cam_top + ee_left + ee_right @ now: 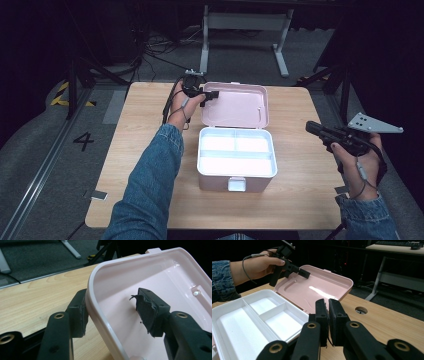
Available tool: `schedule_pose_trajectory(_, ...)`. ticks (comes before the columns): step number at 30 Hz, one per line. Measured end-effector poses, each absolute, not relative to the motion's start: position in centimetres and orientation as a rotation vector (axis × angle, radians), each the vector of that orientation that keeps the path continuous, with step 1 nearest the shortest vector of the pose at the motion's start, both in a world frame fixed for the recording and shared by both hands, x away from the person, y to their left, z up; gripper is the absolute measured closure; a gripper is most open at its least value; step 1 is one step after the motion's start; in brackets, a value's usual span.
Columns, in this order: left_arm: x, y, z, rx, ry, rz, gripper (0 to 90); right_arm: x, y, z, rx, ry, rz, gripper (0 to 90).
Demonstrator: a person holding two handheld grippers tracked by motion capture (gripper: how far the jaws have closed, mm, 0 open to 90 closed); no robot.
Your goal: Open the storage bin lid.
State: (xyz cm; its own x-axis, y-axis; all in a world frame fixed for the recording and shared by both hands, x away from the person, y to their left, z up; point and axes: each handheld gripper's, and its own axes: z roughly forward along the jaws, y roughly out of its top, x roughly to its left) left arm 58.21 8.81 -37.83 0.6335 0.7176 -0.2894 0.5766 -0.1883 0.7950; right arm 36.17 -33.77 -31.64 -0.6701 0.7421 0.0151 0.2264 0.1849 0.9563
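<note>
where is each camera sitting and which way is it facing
High view: above the person's side, looking forward and down on the wooden table and open pink plastic box; both denim-sleeved forearms show.
Left gripper view: on the left gripper, looking along its jaws, which straddle the pink lid's rim.
Right gripper view: on the right gripper, facing the box's white tray; the other hand shows.
Shared: the lid appears in all views.

Wooden table [300, 200] with a round hole [361, 310], grey desk frame [245, 22] beyond the table, floor number "4" [83, 141] left of the table
</note>
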Motion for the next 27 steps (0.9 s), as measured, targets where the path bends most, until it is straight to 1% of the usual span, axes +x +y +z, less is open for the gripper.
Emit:
schedule_pose_trajectory(15,58.6,8.4,-38.9,1.906,1.118,0.126,42.2,36.3,-33.8,-31.7,0.909,2.010,1.504,85.4)
schedule_pose_trajectory(16,58.7,8.3,-39.0,1.914,1.119,0.134,40.1,36.3,-33.8,-31.7,0.911,2.010,1.505,85.2)
schedule_pose_trajectory(17,58.7,8.2,-39.2,1.940,1.107,0.175,38.1,36.4,-33.8,-31.7,0.910,2.009,1.505,85.1)
schedule_pose_trajectory(18,58.7,8.2,-39.2,1.940,1.107,0.175,35.2,36.4,-33.8,-31.7,0.910,2.009,1.505,85.1)
schedule_pose_trajectory(19,58.7,8.2,-39.2,1.934,1.110,0.186,35.2,36.4,-33.8,-31.7,0.907,2.010,1.505,85.0)
schedule_pose_trajectory(20,58.6,8.3,-39.3,1.908,1.123,0.193,29.5,36.4,-33.8,-31.6,0.905,2.009,1.510,84.6)
schedule_pose_trajectory(23,58.4,8.4,-39.2,1.887,1.129,0.211,25.8,36.5,-33.8,-31.6,0.906,2.011,1.513,84.3)
schedule_pose_trajectory(27,57.5,9.0,-38.0,1.865,1.102,0.263,24.9,36.9,-33.6,-31.5,0.903,2.020,1.523,82.8)
